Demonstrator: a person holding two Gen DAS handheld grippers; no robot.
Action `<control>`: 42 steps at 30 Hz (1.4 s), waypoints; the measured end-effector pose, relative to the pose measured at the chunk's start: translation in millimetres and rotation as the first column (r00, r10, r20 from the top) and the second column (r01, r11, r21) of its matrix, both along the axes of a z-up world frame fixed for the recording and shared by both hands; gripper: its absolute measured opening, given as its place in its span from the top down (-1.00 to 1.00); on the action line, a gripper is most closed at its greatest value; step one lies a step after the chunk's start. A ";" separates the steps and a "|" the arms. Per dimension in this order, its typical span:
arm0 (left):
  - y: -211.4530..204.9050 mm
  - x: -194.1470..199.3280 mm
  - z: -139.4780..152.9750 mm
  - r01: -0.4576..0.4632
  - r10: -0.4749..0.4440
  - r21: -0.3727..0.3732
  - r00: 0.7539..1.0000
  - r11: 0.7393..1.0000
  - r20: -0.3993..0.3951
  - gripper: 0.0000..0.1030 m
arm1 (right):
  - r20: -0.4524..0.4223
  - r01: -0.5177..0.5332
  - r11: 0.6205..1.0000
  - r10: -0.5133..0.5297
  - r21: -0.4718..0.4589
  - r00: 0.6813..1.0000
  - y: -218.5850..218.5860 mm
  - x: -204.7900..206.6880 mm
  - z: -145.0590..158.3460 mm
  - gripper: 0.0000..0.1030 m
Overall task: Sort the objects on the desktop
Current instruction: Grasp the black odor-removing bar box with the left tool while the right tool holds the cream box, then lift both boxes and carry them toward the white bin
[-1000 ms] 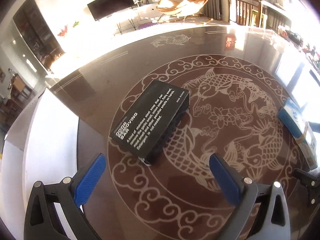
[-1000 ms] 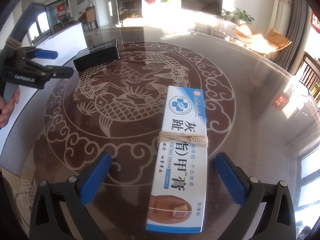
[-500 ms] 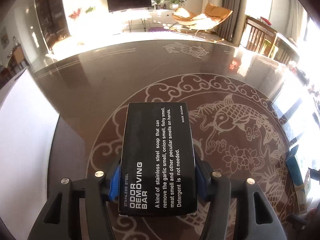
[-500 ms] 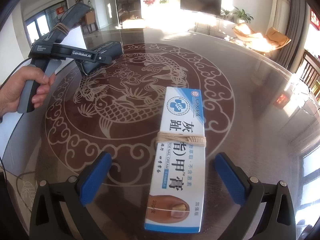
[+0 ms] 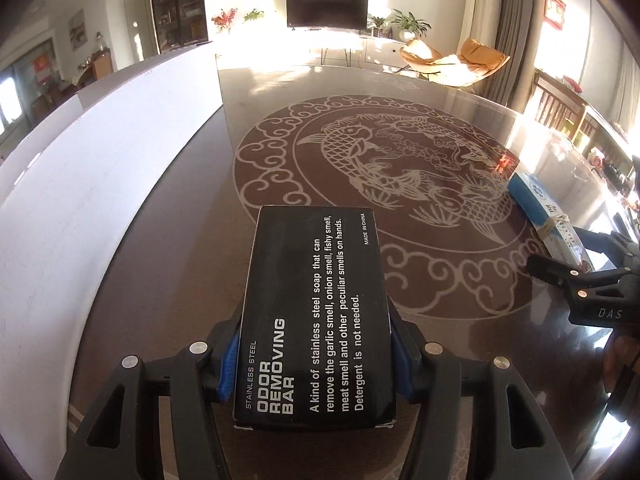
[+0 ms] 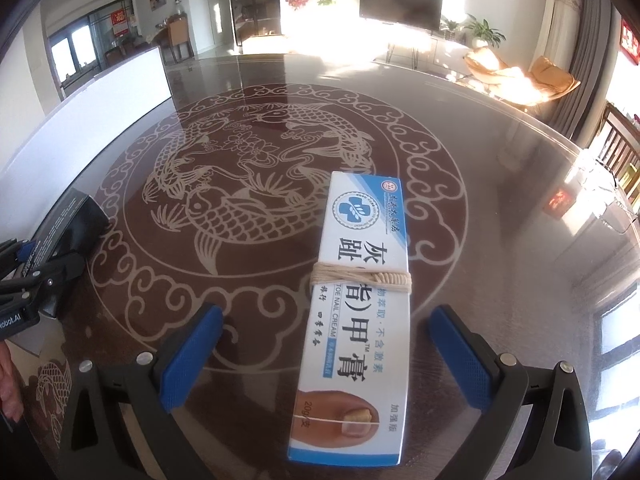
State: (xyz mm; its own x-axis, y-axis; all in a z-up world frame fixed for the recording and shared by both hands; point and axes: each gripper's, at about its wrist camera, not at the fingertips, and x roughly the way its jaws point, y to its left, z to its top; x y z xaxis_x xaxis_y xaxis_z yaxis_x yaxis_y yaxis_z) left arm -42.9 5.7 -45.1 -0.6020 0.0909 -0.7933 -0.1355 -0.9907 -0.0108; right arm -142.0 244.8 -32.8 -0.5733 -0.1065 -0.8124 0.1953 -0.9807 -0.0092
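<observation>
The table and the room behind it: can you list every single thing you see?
black box: 1, black, clamped in left gripper
cream box: 1, white and blue, string-tied, lying on table between right gripper's fingers
table: 1, dark brown, fish pattern
white board: 1, white, table's left edge
TV: 1, black, far wall
armchair: 1, orange, beyond table
left hand-held gripper: 1, black, blue pads
right hand-held gripper: 1, black, blue pads, open

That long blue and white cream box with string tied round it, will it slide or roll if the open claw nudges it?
The toe nail cream box lies flat on a glossy table, so it would probably slide, not roll. Its thin carton likely dents if squeezed hard. The string round its middle might catch on a pad of the open right gripper.
</observation>
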 end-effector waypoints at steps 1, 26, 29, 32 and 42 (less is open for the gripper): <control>-0.7 -0.7 -0.6 -0.001 0.001 0.002 1.000 1.000 0.000 -0.13 | 0.000 0.000 1.000 0.000 0.000 1.000 -0.2 -0.1 -0.3 -1.00; 5.7 -0.6 1.8 -0.004 0.004 -0.002 1.000 1.000 -0.007 -0.13 | 0.000 0.000 1.000 0.000 0.000 1.000 -0.2 -0.1 0.0 -1.00; 5.7 -0.5 1.8 -0.004 0.004 -0.002 1.000 1.000 -0.007 -0.13 | 0.000 0.000 1.000 0.000 0.000 1.000 -0.1 -0.1 0.0 -1.00; 5.7 -0.6 1.8 -0.004 0.004 -0.002 1.000 1.000 -0.007 -0.13 | 0.000 0.000 1.000 0.000 0.000 1.000 0.0 0.0 0.2 -1.00; 3.7 0.0 2.1 -0.003 0.003 0.015 1.000 1.000 -0.008 -0.13 | 0.000 0.000 1.000 0.000 0.000 1.000 0.0 0.0 0.3 -1.00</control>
State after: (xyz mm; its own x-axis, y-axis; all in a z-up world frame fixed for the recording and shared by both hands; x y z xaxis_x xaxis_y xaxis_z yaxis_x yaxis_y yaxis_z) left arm -43.0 9.5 -43.0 -0.6083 0.1011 -0.7872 -0.1328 -0.9908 -0.0247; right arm -142.1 244.8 -32.4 -0.5731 -0.1068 -0.8125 0.1956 -0.9806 -0.0091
